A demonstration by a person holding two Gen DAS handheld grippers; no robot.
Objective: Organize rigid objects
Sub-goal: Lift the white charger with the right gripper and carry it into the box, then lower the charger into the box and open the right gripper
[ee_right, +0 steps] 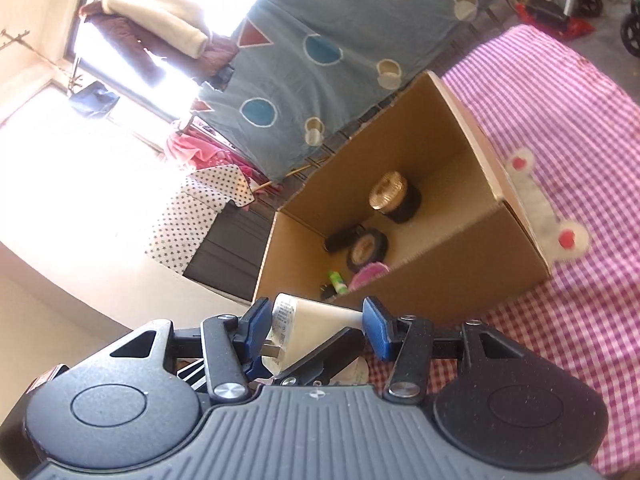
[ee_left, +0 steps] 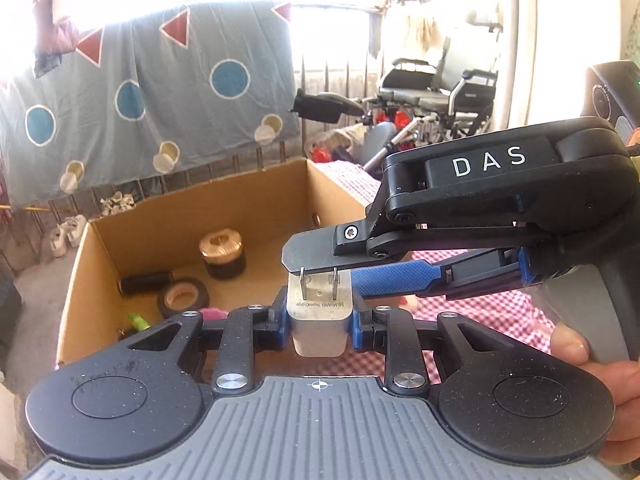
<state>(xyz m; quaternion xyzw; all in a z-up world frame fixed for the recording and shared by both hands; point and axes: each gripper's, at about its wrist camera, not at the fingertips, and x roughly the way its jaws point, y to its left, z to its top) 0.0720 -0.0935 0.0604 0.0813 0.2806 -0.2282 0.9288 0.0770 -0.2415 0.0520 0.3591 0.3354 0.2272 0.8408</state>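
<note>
Pink-and-white checked tablecloth [ee_right: 560,128] covers the work surface; on it stands the open brown cardboard box [ee_left: 256,196], evidently the collecting bin (already holding a gold-topped black jar [ee_left: 222,253], a black tape roll [ee_left: 183,295] and a dark cylinder [ee_left: 146,282], so sorting looks partly done).

Left gripper [ee_left: 320,322]: blue pads nearly together, clamped on both flat sides of the white rectangular plastic wall charger [ee_left: 319,312]; charger sits in the air just before the box's near wall, not yet over the opening.

Right gripper [ee_right: 316,326]: jaws about half apart, spanning the same charger lengthwise; in the left wrist view its upper finger rests on the two prong tips; whether its other pad presses cannot be told.

Judgement: the double hold steadies a small, smooth body for carrying to the box.

Charger: scuffed off-white, grey printed lettering on the prong face, label on one side, two flat metal prongs [ee_left: 320,280] pointing up.
</note>
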